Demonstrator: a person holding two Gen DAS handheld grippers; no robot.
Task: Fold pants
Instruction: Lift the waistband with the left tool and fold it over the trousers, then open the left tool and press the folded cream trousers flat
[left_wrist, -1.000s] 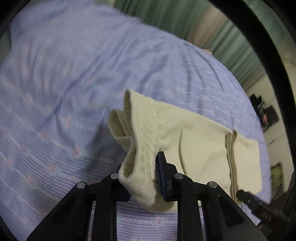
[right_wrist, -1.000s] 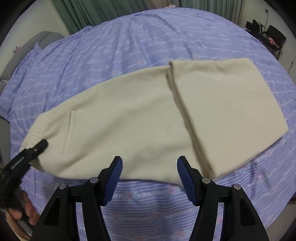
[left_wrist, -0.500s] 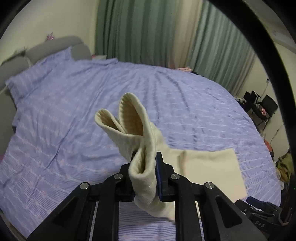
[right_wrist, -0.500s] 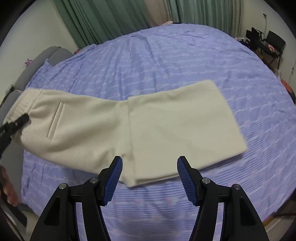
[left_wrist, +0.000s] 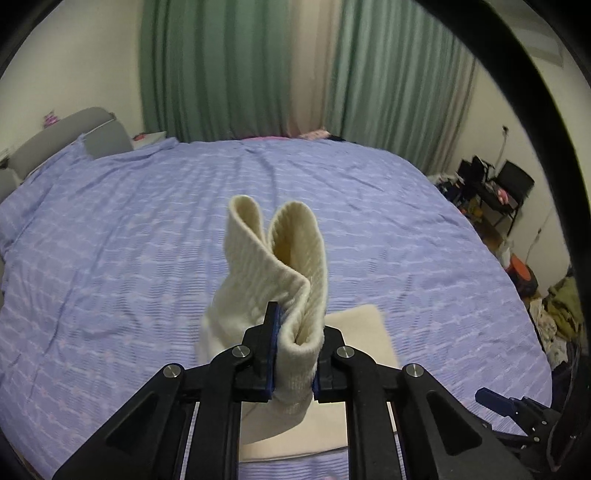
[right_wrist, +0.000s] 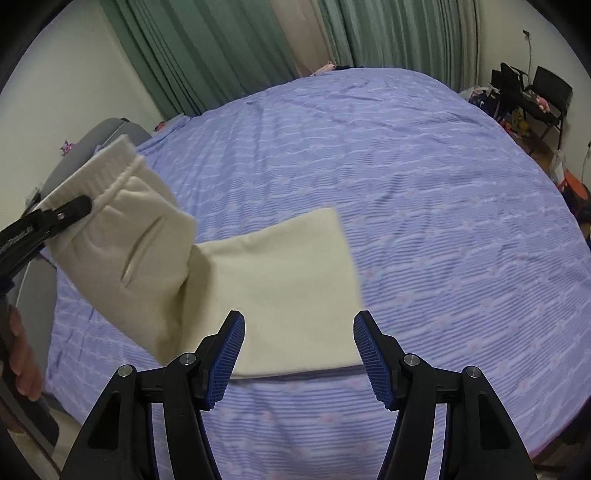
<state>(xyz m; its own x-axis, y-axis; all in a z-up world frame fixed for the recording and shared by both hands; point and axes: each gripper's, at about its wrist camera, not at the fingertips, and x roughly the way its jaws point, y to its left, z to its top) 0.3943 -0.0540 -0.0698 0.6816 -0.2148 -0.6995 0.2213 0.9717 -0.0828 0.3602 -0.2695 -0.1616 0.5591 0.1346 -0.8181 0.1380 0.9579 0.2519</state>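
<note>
Cream pants (right_wrist: 280, 280) lie partly on the lilac bed (right_wrist: 424, 184), their leg end flat on the cover (left_wrist: 362, 332). My left gripper (left_wrist: 295, 332) has its jaws closing, pads pressed on the ribbed waistband (left_wrist: 280, 258), which stands up in a doubled loop. In the right wrist view the left gripper (right_wrist: 74, 208) holds the waistband end lifted off the bed at the left, slit pocket showing. My right gripper (right_wrist: 299, 332) hangs open above the near edge of the flat leg part, nothing between its blue pads. Its tip also shows low right in the left wrist view (left_wrist: 491, 398).
Green curtains (left_wrist: 221, 74) hang behind the bed. A grey headboard (left_wrist: 74, 125) is at the far left. A black chair and clutter (right_wrist: 532, 96) stand by the right wall, with clothes on the floor (left_wrist: 557, 314). A person's hand (right_wrist: 22, 365) grips the left tool's handle.
The left gripper has risen and swung with the waistband, lifting the pants' upper half off the bed. The right gripper has drawn back and up, staying open.
</note>
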